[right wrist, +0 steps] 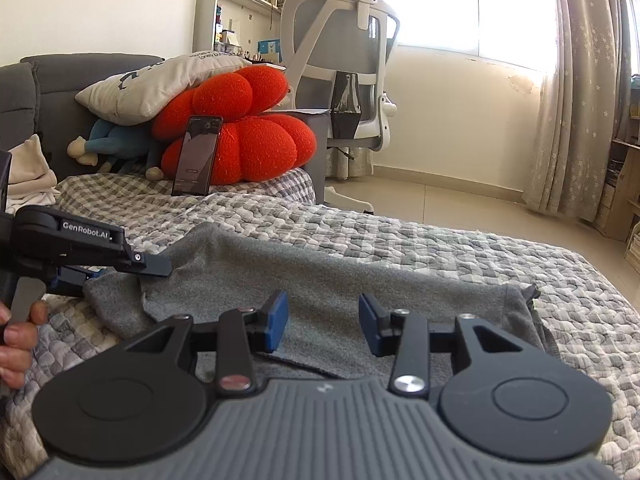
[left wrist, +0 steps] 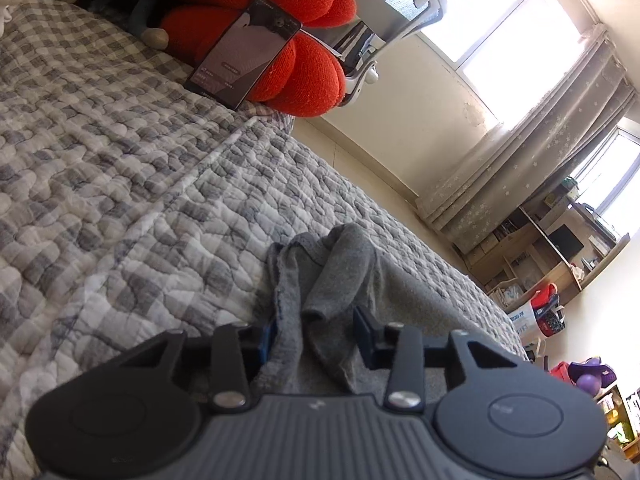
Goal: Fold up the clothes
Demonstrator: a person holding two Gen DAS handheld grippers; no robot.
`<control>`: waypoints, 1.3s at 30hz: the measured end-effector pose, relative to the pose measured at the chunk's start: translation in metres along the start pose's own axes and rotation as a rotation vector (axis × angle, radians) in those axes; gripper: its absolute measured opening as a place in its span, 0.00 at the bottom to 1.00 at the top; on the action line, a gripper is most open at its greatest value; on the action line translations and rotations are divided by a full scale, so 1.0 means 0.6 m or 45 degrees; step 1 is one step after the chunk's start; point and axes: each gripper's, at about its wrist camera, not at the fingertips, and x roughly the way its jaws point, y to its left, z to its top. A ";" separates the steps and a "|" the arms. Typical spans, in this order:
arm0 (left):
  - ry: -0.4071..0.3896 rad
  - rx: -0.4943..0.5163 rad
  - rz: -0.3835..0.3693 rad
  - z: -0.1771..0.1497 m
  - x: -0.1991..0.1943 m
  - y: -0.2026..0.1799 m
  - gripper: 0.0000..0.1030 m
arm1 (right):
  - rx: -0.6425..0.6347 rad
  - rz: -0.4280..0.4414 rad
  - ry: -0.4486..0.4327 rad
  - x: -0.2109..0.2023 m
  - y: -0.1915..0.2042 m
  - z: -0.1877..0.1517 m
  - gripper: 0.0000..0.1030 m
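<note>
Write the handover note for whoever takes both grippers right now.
Left gripper: jaws apart, bunched edge of the grey garment between the pads, not clamped.
Right gripper: open, over the garment's near edge, holding nothing.
The garment lies spread across the checkered quilt, left end rumpled. A phone leans on the red cushion behind it.
Done: garment laid out. Left: grip both ends, then make every fold.

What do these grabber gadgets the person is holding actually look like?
Each is black plastic with a ribbed grey body, two round black discs and silver rivets on the linkage bars. The right gripper and left gripper both end in two fingers with blue pads. The left one's side reads "GenRobot.AI" in white. A bare hand holds it; no sleeve or cables show.
</note>
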 end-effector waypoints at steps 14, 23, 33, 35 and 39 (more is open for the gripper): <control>-0.122 -0.053 -0.180 0.012 -0.043 -0.039 0.06 | 0.163 0.168 0.228 0.053 -0.023 -0.008 0.22; -0.086 0.193 -0.282 0.025 -0.045 -0.171 0.06 | 0.349 0.262 0.216 0.037 -0.060 -0.008 0.23; 0.070 0.415 -0.363 0.001 0.013 -0.281 0.06 | 0.933 0.402 0.125 -0.012 -0.192 -0.018 0.43; 0.102 0.475 -0.376 -0.009 0.030 -0.300 0.06 | 1.018 0.416 0.103 -0.019 -0.213 -0.021 0.45; 0.168 0.571 -0.396 -0.026 0.066 -0.327 0.06 | 1.128 0.395 0.059 -0.035 -0.250 -0.027 0.50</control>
